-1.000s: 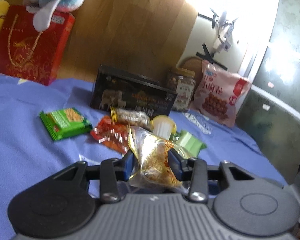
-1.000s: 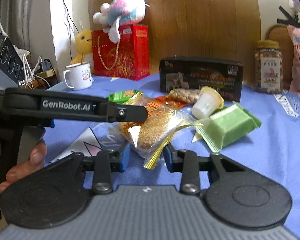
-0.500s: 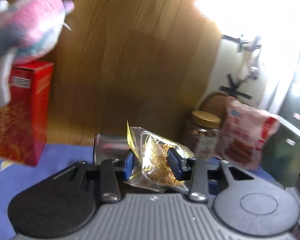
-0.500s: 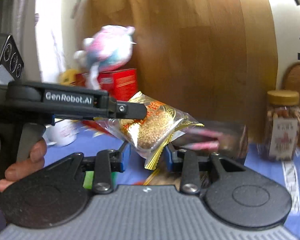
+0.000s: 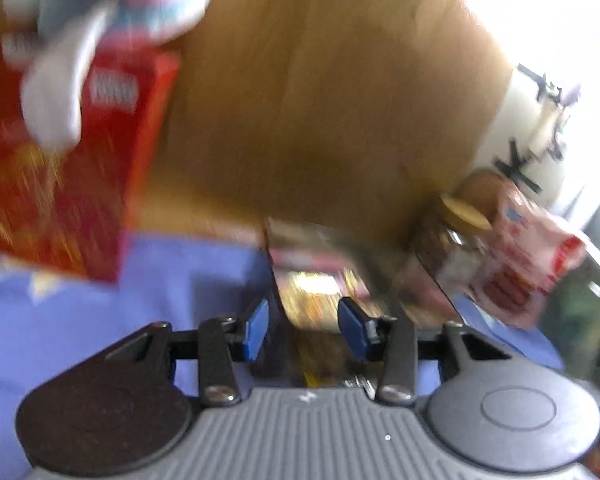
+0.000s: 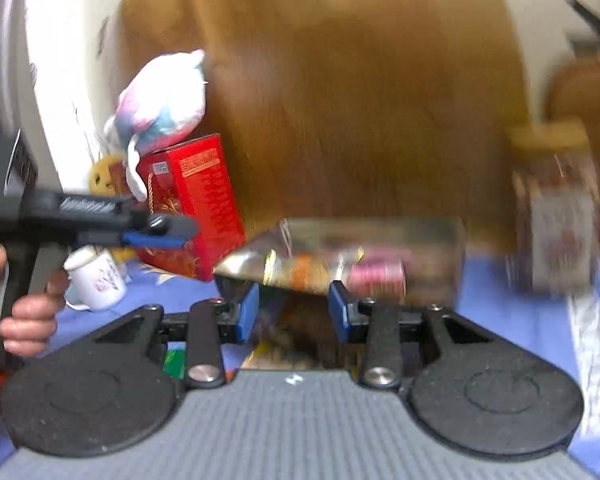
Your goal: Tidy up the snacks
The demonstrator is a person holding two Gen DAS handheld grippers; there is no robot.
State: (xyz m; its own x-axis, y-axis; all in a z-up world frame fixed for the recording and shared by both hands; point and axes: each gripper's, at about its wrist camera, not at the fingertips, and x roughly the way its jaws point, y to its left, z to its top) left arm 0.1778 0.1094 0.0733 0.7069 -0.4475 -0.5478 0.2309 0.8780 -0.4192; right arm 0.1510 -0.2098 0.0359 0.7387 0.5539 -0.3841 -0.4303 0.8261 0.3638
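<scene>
The frames are motion-blurred. A clear gold-edged snack packet (image 6: pixel 300 270) lies on the dark box (image 6: pixel 420 236) at the back of the table, just past my fingertips. In the left wrist view the snack packet (image 5: pixel 312 294) shows as a yellow smear in the dark box (image 5: pixel 380 264). My left gripper (image 5: pixel 304 332) is opening and its blue pads stand clear of the packet. The right gripper (image 6: pixel 292 316) is also opening, with nothing pressed between its pads. To the left in the right wrist view, a hand (image 6: pixel 28 316) holds the left gripper (image 6: pixel 168 232).
A red gift bag (image 6: pixel 204 208) with a plush toy (image 6: pixel 164 100) on top stands left of the box, with a white mug (image 6: pixel 96 276) beside it. On the right are a snack jar (image 5: pixel 452 240) and a pink bag (image 5: pixel 528 264). A blue cloth (image 5: pixel 140 280) covers the table.
Both grippers carried the packet up and forward from the snack pile to the dark box. The packet has left both pairs of jaws, which stand a little wider.
</scene>
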